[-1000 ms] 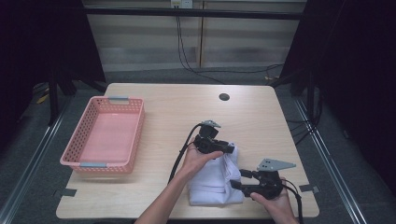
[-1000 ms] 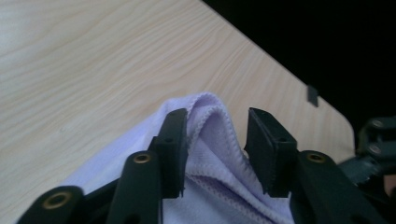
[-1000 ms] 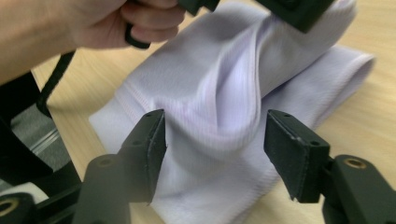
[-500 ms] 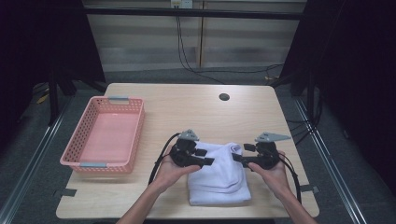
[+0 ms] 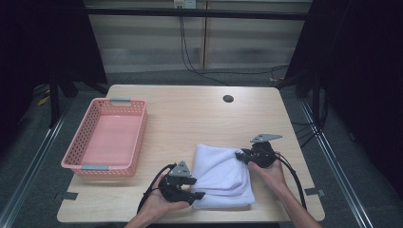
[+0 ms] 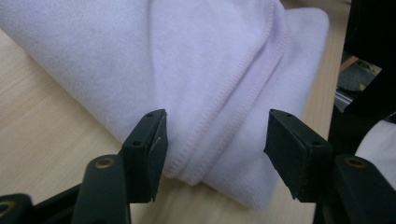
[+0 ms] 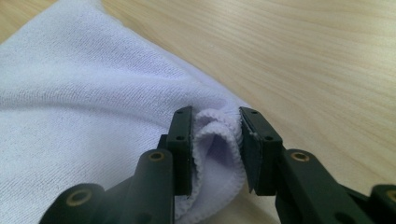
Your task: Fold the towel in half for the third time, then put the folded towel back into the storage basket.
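Lying folded on the near right part of the table (image 5: 190, 118), the white towel (image 5: 221, 173) is pinched at its far right corner by the right gripper (image 5: 243, 156), whose jaws have just closed on it. The left gripper (image 5: 198, 194) (jaws just widened, pads off the cloth) is held at the towel's near left corner.

Open tabletop ahead of you, basket walling the left

Bare wood table (image 5: 190, 118) runs from the folded white towel (image 5: 221, 173) to the far edge, broken by one dark grommet hole (image 5: 228, 99); the pink basket (image 5: 138, 142) blocks your left side, a narrow lane beside it
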A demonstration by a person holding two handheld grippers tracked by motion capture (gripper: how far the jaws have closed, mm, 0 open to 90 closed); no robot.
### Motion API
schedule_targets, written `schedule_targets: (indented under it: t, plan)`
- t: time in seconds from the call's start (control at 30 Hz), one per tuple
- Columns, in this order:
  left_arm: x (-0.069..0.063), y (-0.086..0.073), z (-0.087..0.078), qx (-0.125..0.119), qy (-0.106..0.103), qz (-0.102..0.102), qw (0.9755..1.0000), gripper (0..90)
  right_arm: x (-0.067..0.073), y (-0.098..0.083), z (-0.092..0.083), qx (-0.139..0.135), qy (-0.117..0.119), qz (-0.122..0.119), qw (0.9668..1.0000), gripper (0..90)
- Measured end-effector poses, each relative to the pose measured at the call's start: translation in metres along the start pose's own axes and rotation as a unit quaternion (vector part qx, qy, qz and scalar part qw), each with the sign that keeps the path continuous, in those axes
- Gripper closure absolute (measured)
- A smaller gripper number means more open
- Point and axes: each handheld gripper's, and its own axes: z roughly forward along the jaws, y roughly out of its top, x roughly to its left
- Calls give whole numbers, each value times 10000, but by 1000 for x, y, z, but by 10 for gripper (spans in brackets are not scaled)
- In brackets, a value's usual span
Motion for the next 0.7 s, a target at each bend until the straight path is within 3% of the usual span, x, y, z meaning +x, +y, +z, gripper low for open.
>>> schedule_targets:
  t: [0.07, 0.13, 0.2, 0.27, 0.3, 0.37, 0.43, 0.53, 0.6, 0.63, 0.7]
  plan:
    - [0, -5, -6, -23, -69, -65, 10000, 382, 0, 0, 1, 22, -14, -44, 10000, 664]
    - [2, -13, -10, 14, 22, -109, 9999, 358, -3, 0, 2, 61, 13, -26, 10000, 621]
    - [5, -18, -10, 187, 16, -246, 9995, 339, -4, 1, 3, 70, -8, -79, 9999, 549]
    - [4, -20, -9, 321, 14, -192, 9993, 327, -7, 3, 1, 60, 5, -184, 9998, 409]
    - [2, -20, -8, 292, 100, -95, 9995, 344, -7, 4, 0, 62, 96, -159, 9998, 364]
    - [2, -17, -5, 272, 1, -30, 9996, 339, -8, 7, -2, -71, 327, -200, 9992, 299]
    - [5, -14, 0, 329, 30, -152, 9993, 298, -7, 8, 1, 15, 481, -265, 9985, 264]
    - [6, -11, 7, 258, 13, -156, 9995, 269, -5, 10, 10, 183, 526, -347, 9978, 225]
    - [4, -9, 14, 443, 132, -12, 9989, 254, -6, 13, 13, 234, 588, -341, 9974, 209]
    - [4, -7, 15, 548, 86, 94, 9984, 235, -6, 14, 15, 240, 624, -354, 9971, 194]
    - [5, -7, 15, 495, 39, 57, 9988, 224, -6, 14, 18, 345, 590, -378, 9969, 184]
